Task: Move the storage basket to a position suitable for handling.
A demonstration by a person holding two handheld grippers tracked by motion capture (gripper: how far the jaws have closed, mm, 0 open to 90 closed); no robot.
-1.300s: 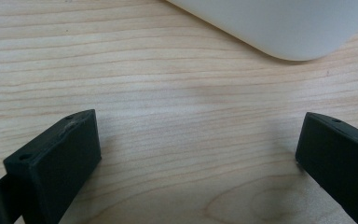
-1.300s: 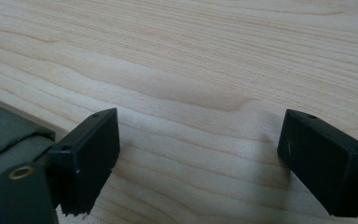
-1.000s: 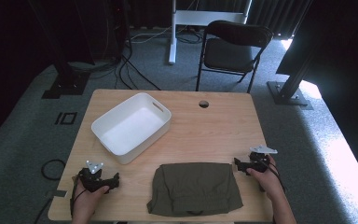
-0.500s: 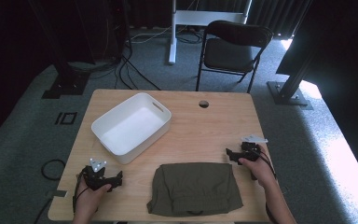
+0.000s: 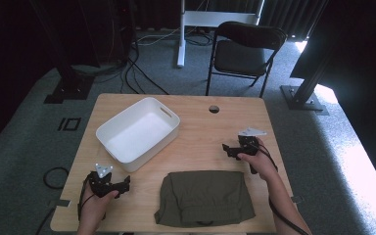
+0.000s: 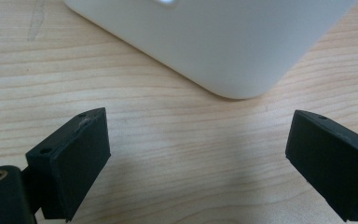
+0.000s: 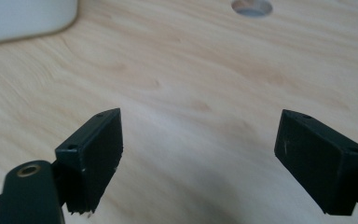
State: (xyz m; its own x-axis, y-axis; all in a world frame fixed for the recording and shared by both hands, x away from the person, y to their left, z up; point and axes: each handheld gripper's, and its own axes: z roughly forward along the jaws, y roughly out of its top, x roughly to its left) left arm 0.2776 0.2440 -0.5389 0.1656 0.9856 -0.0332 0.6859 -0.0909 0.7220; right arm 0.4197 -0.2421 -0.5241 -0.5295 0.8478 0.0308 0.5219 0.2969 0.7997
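The bench (image 5: 200, 142) is pale wood with a fine grain. On it, the tub (image 5: 138, 133) is plain white and the folded cloth (image 5: 204, 198) near it is dark olive green. Both hand-held grippers, the left (image 5: 126, 183) and the right (image 5: 226, 148), are black, each topped with a grey plate. Beyond the bench, the chair (image 5: 245, 51) is black on grey carpet (image 5: 24, 147).

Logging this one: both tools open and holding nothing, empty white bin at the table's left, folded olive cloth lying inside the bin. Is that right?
Not quite. The cloth is not in the bin; the high view shows it flat on the table near the front edge, between the left tool and right tool. Both are open and hold nothing; the bin is empty.
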